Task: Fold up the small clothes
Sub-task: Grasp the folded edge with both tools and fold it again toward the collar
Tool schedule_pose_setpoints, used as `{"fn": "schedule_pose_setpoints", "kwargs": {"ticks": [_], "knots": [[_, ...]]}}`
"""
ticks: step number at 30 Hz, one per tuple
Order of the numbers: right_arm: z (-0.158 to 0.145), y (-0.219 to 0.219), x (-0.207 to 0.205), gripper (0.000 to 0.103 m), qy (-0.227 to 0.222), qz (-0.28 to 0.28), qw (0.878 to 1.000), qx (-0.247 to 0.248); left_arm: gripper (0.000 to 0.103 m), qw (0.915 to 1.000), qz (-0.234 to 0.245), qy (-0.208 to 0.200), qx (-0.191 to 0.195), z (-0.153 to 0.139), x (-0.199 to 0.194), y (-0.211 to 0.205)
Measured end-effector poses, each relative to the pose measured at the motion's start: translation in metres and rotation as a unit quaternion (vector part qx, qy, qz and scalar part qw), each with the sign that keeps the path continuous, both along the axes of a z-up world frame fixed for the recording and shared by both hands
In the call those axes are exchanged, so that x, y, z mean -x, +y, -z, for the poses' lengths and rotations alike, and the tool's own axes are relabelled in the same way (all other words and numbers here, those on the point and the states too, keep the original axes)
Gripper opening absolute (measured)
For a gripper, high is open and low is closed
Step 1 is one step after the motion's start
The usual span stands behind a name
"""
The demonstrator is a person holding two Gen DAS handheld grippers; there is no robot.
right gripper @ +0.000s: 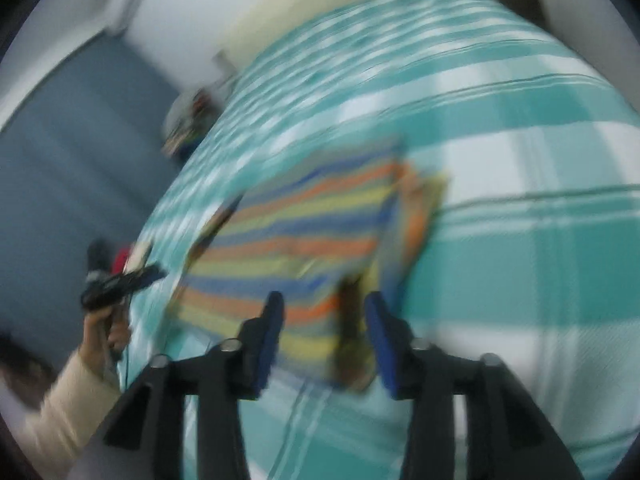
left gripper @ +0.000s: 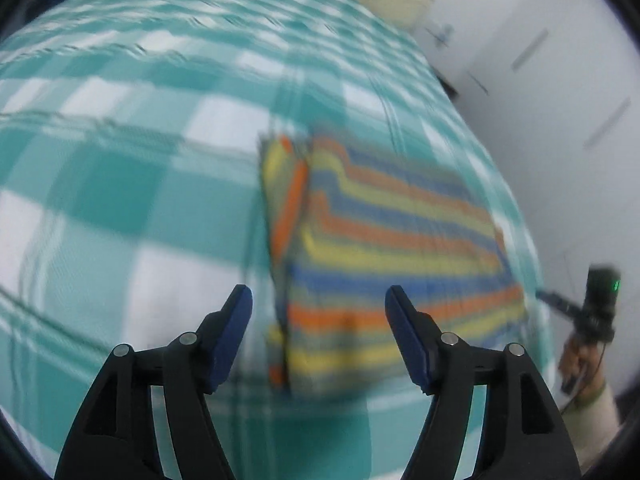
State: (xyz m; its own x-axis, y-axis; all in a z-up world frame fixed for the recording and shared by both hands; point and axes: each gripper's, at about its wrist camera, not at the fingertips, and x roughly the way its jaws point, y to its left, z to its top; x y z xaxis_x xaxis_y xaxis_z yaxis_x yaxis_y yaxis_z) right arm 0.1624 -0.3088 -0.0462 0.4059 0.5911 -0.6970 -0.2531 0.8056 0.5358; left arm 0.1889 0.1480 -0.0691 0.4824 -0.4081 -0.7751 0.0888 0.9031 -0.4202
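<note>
A: Because the checked bedspread (left gripper: 120,184) gives you one broad flat surface, the striped cloth (left gripper: 392,240) lies spread on it, just ahead of your left gripper (left gripper: 319,336), reaching off beyond its right finger.

B: And the layered edge?

A: One side looks doubled over, so I judge a fold is already made. Your left fingers stand wide apart, gripping nothing.

B: The right gripper (right gripper: 324,336)?

A: Its fingers are parted too, hovering above the cloth's near corner; blur hides any contact.
</note>
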Motion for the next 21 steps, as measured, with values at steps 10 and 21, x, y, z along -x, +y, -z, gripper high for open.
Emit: {"fn": "schedule_pose_setpoints", "kwargs": {"ticks": [10, 21], "knots": [[0.015, 0.039, 0.022, 0.003, 0.005, -0.051, 0.993, 0.102, 0.002, 0.9974, 0.062, -0.023, -0.029, -0.002, 0.022, -0.011], [0.042, 0.006, 0.043, 0.035, 0.034, 0.002, 0.996, 0.082, 0.039, 0.9987, 0.030, 0.009, -0.040, 0.008, 0.039, 0.009]]}}
